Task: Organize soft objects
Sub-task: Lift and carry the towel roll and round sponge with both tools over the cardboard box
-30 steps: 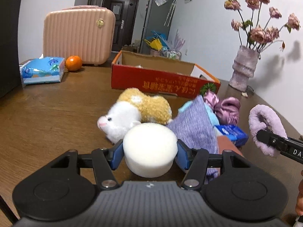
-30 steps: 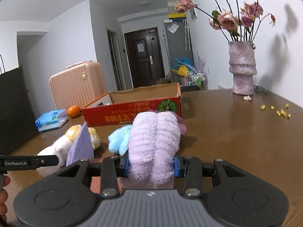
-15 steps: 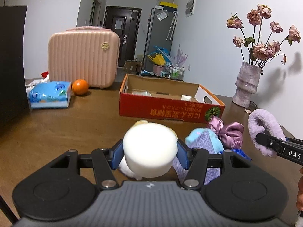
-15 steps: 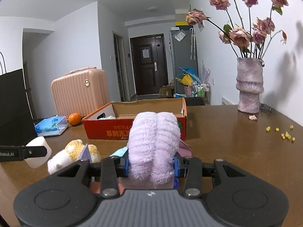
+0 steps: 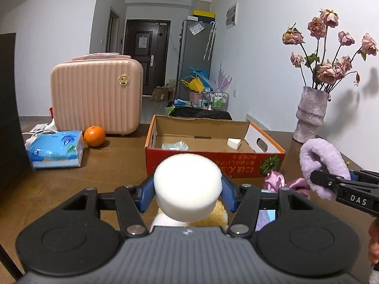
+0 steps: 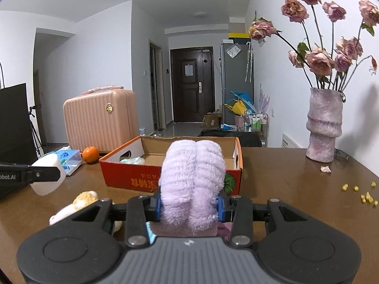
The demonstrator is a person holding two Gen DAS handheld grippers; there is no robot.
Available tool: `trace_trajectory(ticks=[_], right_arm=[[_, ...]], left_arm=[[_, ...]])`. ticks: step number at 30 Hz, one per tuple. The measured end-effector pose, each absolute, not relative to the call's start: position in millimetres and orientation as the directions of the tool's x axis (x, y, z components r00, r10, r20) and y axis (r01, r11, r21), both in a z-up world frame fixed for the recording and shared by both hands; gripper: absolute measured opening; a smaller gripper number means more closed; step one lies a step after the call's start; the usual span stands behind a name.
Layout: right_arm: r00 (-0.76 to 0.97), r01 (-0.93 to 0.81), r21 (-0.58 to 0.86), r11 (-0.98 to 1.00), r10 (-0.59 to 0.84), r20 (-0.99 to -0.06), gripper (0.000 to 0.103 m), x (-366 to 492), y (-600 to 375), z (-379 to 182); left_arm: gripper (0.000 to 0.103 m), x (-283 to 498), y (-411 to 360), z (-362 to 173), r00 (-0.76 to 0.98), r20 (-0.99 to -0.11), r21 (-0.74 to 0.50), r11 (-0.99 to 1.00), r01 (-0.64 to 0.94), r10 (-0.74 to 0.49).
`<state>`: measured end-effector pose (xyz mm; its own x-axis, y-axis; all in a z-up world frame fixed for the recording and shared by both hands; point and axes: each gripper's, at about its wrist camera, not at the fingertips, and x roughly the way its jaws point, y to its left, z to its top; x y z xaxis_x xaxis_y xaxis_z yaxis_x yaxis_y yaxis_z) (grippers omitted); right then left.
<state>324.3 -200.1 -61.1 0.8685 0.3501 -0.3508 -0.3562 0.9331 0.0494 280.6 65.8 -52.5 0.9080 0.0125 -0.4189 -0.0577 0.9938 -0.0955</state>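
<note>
Soft objects first: the white foam puff point(image 5: 188, 185) sits dead centre in the lower half of the left wrist view, pinched between the blue pads of the left tongs point(image 5: 188, 193), which are closed partway onto it. In the right wrist view the fluffy lilac headband point(image 6: 192, 184) fills the lower middle, squeezed between the pads of the right tongs point(image 6: 189, 207), closed snug on it (it bulges above the pads).

Both are held up off the brown counter point(image 6: 284, 189). The red cardboard box point(image 5: 213, 151) is just beyond them, centre of frame, open-topped, with a pale green bundle point(image 5: 175, 145) and a small white wedge point(image 5: 234, 143) already lying inside.

Low in the left wrist view, mostly hidden behind the tongs, there's a yellow-and-white plush toy point(image 5: 213, 215) and a pink satin scrunchie point(image 5: 274, 181) on the counter.

Other stuff: a pink suitcase point(image 5: 97, 94) upper left, an orange point(image 5: 94, 136) and a blue tissue pack point(image 5: 55, 149) left of the box, and a vase of dried roses point(image 6: 324, 127) at the right edge.
</note>
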Motion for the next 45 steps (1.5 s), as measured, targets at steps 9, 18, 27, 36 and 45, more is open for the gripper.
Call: trace_trajectory(ticks=[9,18,27,36,45], right_arm=[[0.863,-0.379,0.049,0.924,0.372,-0.342,0.039,356.2,-183.9,-52.3],[0.866,-0.372,0.060,0.926,0.370,-0.337,0.039,392.8,-174.3,-44.1],[0.874,-0.360,0.031,0.932,0.349,-0.339,0.039,425.5,-167.2,-42.3],[0.869,-0.359,0.014,0.933,0.340,-0.360,0.040,462.2,-159.3,-41.0],[0.870,-0.348,-0.016,0.937,0.317,-0.379,0.040,494.2,-155.1,-40.1]], left_arm=[[0.058,315.1,60.7,-44.3,0.909,-0.417,-0.106,0.994,-0.034,-0.013],[0.058,352.1,53.2,-40.4,0.909,-0.416,-0.132,0.991,-0.029,-0.029],[0.058,388.8,56.2,-32.8,0.919,-0.392,-0.143,0.989,-0.035,-0.024],[0.058,429.2,65.0,-27.4,0.922,-0.386,-0.119,0.992,-0.050,0.000],[0.058,468.5,62.7,-27.5,0.915,-0.403,-0.107,0.994,-0.030,-0.016]])
